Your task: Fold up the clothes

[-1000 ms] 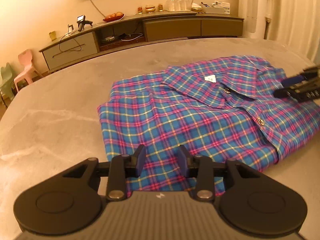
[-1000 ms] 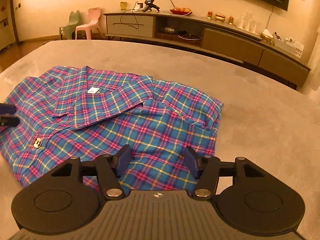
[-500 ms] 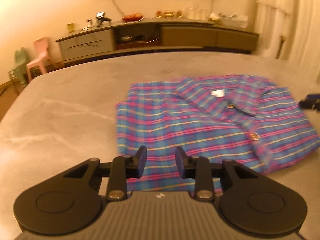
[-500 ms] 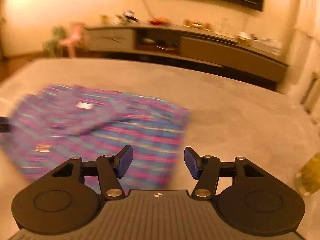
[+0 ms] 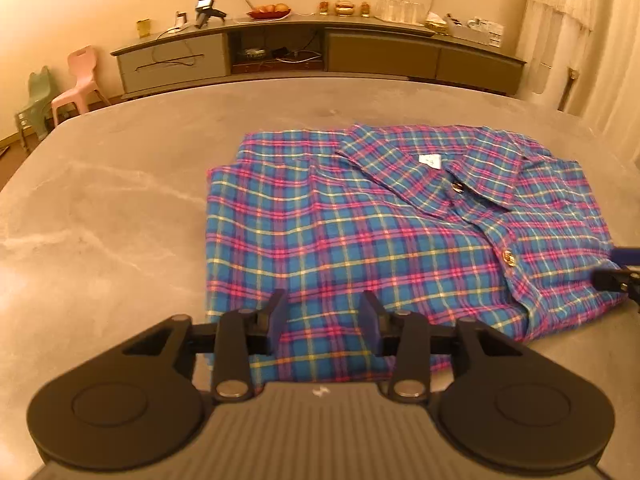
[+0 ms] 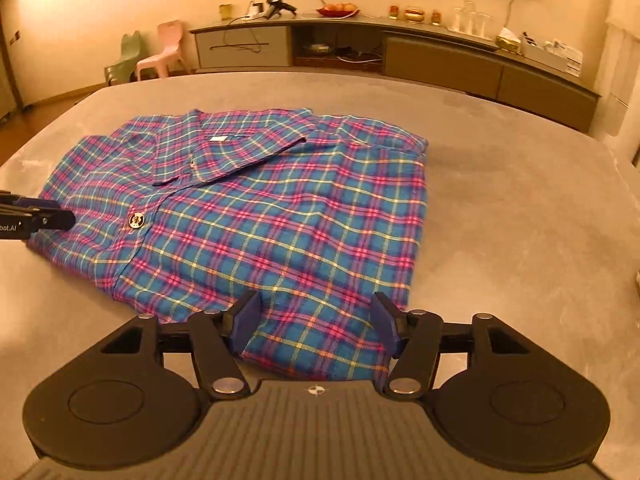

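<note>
A blue, pink and yellow plaid shirt [image 5: 380, 232] lies folded into a rectangle on the grey table [image 5: 100, 216], collar up, with gold buttons and a white neck label. It also shows in the right wrist view [image 6: 280, 216]. My left gripper [image 5: 324, 320] is open and empty, hovering over the shirt's near left edge. My right gripper [image 6: 316, 324] is open and empty over the shirt's near right edge. The right gripper's tip shows at the right rim of the left wrist view [image 5: 620, 268]; the left gripper's tip shows at the left rim of the right wrist view [image 6: 36, 216].
A long low sideboard [image 5: 320, 52] stands against the far wall with a fruit plate, glasses and small items on it. Two small plastic chairs [image 5: 76, 80] stand at the far left. The table's rounded far edge [image 6: 320, 76] lies beyond the shirt.
Both grippers swung up and away from the shirt, then came back down near its near edge. The shirt has not moved. Both stayed open.
</note>
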Demonstrator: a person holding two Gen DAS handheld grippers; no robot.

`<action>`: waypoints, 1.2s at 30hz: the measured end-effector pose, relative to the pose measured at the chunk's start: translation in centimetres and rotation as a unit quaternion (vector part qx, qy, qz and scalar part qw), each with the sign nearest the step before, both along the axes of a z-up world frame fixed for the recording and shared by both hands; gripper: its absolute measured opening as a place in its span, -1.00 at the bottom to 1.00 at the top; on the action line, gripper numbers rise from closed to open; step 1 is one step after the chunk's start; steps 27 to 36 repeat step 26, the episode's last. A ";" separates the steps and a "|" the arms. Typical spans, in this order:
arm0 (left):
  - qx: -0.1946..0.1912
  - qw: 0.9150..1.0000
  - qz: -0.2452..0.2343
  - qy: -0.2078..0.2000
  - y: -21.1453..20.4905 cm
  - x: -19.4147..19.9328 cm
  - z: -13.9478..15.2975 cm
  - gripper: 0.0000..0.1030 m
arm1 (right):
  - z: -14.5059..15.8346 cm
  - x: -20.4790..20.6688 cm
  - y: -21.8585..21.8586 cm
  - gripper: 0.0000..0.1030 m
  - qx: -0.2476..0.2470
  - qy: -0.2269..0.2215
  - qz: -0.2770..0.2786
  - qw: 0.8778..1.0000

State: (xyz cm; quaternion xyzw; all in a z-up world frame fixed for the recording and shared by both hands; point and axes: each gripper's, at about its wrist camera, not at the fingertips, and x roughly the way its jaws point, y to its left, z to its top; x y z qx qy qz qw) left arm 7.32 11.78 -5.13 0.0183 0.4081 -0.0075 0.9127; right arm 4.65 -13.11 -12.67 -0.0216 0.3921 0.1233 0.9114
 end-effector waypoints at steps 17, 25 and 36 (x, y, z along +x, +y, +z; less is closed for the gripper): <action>-0.141 0.987 -0.071 -0.025 -6.8 -6.6 4.2 1.00 | 2.7 -4.1 0.4 0.76 0.003 -0.052 -0.066 0.996; -0.126 0.988 -0.088 -0.034 -9.3 -7.6 3.6 1.00 | 3.1 -3.7 0.6 0.76 0.005 -0.057 -0.070 0.996; -0.121 0.988 -0.086 -0.034 -9.5 -7.7 3.5 1.00 | 3.1 -3.5 0.6 0.76 0.005 -0.058 -0.070 0.996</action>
